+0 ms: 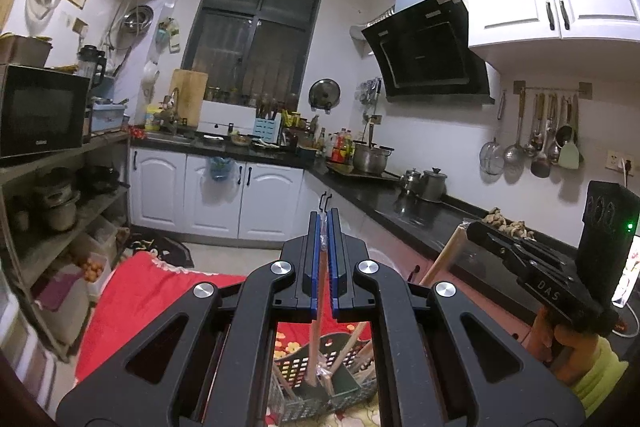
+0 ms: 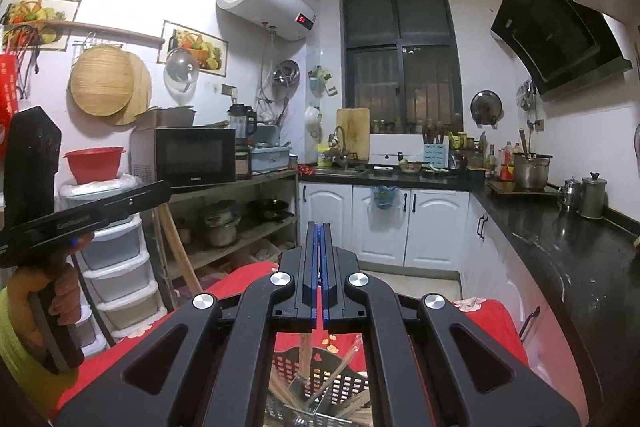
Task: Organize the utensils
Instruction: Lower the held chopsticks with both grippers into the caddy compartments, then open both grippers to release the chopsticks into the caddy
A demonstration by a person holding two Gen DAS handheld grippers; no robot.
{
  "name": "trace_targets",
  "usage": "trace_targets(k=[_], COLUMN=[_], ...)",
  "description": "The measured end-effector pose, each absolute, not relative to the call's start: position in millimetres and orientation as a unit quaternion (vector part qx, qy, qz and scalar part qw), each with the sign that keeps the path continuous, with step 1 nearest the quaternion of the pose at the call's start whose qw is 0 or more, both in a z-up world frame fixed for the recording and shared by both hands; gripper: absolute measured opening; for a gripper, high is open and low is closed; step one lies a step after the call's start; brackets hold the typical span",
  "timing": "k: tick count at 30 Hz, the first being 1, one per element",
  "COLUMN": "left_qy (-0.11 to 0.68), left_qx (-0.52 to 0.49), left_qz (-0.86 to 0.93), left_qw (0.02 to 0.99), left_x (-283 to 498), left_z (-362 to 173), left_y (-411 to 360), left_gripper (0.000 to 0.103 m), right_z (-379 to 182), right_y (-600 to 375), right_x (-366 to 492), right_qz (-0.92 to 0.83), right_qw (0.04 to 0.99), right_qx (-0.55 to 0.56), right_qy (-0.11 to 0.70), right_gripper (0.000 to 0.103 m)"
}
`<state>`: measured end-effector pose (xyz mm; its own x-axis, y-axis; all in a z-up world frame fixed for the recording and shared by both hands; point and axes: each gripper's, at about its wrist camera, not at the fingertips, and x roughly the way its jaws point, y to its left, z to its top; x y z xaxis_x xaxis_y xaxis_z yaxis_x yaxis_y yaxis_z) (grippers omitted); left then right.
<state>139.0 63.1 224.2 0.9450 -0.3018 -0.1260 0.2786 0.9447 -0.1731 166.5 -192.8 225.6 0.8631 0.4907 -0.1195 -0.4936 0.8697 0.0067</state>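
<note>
Left wrist, gripper (image 1: 324,223) clamping chopstick (image 1: 319,311) above basket (image 1: 296,371)

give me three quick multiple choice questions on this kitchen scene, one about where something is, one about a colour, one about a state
1. Where does the basket sit?
A. on the red cloth below the grippers
B. on the black counter
C. on the microwave

2. What colour are the cupboard doors under the sink?
A. black
B. white
C. red

3. How does the left gripper stand?
A. wide open and empty
B. closed on a wooden stick
C. closed on a pot lid

Answers:
1 A: in the left wrist view the dark slotted basket rests on the red cloth right beneath the gripper.
2 B: the doors below the sink are white with dark handles.
3 B: the blue pads meet around a thin wooden stick that runs down into the basket.
</note>
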Motion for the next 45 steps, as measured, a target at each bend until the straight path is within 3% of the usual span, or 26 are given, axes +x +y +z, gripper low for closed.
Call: trace_targets(k=[36,37,39,41,42,43,45], left_qy=[0.173,0.177,0.183,0.190,0.191,0.194,0.201], left_qx=[-0.100,-0.098,-0.095,-0.092,-0.092,-0.092,-0.089], left_qz=[-0.136,-0.137,-0.135,-0.134,-0.133,-0.133,-0.129], left_qw=[0.970,0.970,0.969,0.968,0.968,0.968,0.967], left_x=[197,197,195,191,189,186,183], left_z=[121,119,116,113,112,111,111], left_y=[56,55,54,54,55,56,58], left_gripper=[0.002,0.002,0.002,0.003,0.009,0.024,0.044], right_z=[127,124,121,118,117,116,115], right_y=[-164,-166,-171,-175,-176,-177,-180], right_x=[199,199,198,193,192,189,185], right_qz=[0.234,0.230,0.227,0.225,0.223,0.218,0.212], right_qw=[0.959,0.959,0.959,0.960,0.960,0.961,0.963], right_qx=[-0.037,-0.034,-0.027,-0.020,-0.021,-0.025,-0.026], right_qy=[0.156,0.160,0.166,0.166,0.166,0.166,0.163], right_gripper=[0.003,0.004,0.021,0.031,0.031,0.031,0.041])
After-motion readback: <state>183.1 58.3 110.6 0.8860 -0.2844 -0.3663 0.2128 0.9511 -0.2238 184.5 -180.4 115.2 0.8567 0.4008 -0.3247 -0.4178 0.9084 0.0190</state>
